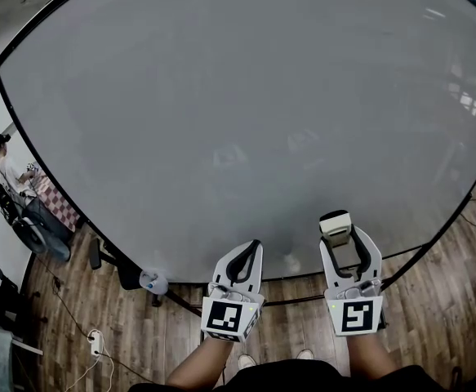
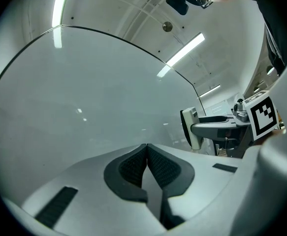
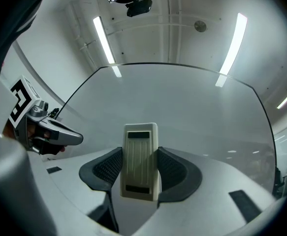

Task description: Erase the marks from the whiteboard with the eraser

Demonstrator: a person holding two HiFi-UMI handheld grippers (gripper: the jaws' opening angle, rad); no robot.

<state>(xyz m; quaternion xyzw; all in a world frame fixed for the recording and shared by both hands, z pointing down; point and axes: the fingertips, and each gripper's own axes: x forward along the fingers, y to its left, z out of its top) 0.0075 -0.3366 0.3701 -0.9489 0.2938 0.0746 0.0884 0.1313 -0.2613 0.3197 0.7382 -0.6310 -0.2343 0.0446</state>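
A large whiteboard fills the head view; its surface looks plain grey-white with no clear marks. My right gripper is shut on a cream eraser, held just in front of the board's lower edge. In the right gripper view the eraser stands upright between the pads, facing the whiteboard. My left gripper is shut with nothing in it, its tips by the board's bottom edge. In the left gripper view its pads meet, and the eraser shows at the right.
Wooden floor lies below the board. A person sits at a desk at far left. A small blue-and-white object rests by the board's lower frame. A white power strip lies on the floor.
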